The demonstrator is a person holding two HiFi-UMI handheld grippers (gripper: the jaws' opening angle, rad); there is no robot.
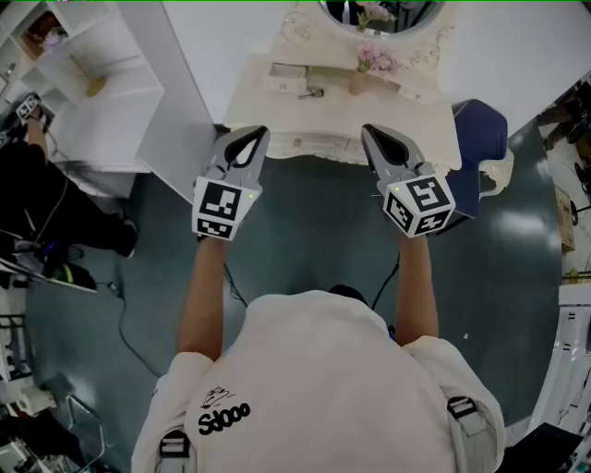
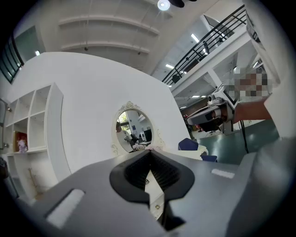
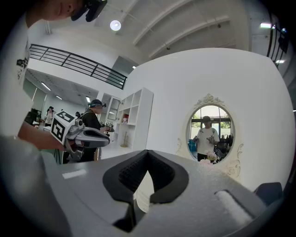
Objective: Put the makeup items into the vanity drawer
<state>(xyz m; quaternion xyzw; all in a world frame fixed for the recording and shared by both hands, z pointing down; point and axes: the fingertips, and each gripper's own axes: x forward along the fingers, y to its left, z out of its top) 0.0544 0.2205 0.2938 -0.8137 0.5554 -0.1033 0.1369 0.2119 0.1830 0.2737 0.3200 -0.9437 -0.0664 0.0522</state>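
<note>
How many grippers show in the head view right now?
2 for sure: the left gripper at left and the right gripper at right, both shut and empty before the vanity. Whatever the bystander at top left holds is too small to tell.

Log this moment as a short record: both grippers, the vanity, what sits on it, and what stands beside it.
left gripper: shut, empty, held level
right gripper: shut, empty, held level
vanity: white, straight ahead, apart from both grippers
mirror: oval, at the vanity's back
on top: small makeup items, pink flowers
right of vanity: blue chair
left of vanity: white shelf unit
progress: nothing picked up yet
</note>
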